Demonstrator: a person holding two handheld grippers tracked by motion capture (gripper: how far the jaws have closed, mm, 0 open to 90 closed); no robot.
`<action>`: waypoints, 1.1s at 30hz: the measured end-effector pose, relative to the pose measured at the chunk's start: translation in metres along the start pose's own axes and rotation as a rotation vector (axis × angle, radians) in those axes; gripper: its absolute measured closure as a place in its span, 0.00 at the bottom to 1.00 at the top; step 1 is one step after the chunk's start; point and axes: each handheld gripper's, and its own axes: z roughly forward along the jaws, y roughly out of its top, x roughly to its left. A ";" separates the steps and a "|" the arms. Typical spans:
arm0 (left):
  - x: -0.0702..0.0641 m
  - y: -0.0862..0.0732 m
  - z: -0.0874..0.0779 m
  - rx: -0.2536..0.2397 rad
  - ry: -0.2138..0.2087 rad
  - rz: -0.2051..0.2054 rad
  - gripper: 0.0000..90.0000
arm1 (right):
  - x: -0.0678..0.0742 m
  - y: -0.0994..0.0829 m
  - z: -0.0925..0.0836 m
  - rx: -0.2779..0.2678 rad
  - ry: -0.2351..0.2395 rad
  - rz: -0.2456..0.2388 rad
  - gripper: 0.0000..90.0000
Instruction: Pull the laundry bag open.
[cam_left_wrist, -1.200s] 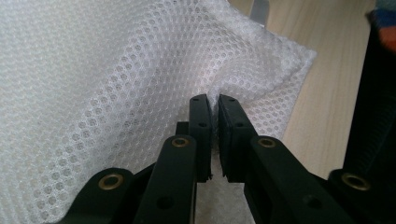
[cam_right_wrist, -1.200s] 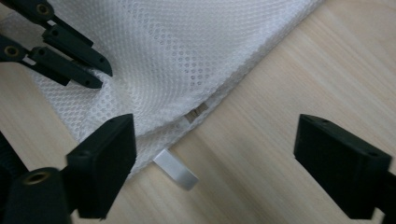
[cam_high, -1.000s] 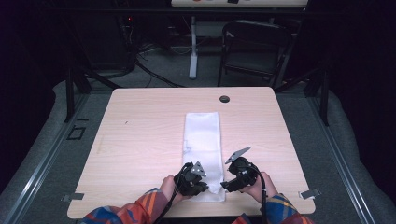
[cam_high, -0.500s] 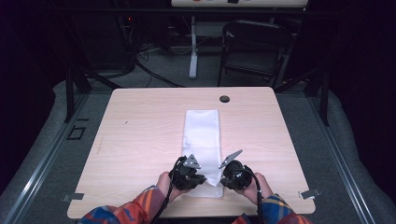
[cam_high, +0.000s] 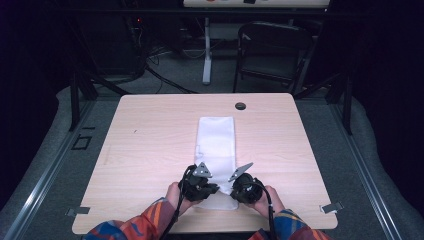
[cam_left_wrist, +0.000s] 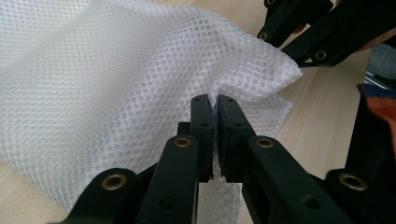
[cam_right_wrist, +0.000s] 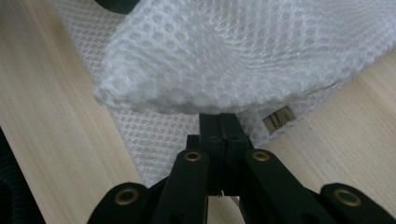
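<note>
High view: white mesh bag (cam_high: 216, 150) lies mid-bench (cam_high: 140, 145), long axis running away from the person, near end at both grippers. Left gripper (cam_left_wrist: 214, 105) view: jaws clamped on a pinched mesh fold. Right gripper (cam_right_wrist: 219, 122) view: jaws just closed, pinching the lifted edge; a tan tag (cam_right_wrist: 279, 116) under the mesh.

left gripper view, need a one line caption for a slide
Left gripper shut on the near edge of a white mesh bag, lifting a fold off the wooden table.
</note>
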 end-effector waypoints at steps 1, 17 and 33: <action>0.000 0.000 0.000 -0.002 0.004 -0.001 0.96 | -0.001 0.001 -0.001 0.016 -0.014 -0.006 1.00; 0.013 0.000 -0.018 -0.060 0.056 -0.032 0.95 | 0.000 0.001 0.000 0.013 -0.015 -0.019 1.00; 0.024 -0.004 -0.041 -0.093 0.135 -0.030 0.96 | 0.000 0.001 -0.001 0.026 -0.017 -0.011 1.00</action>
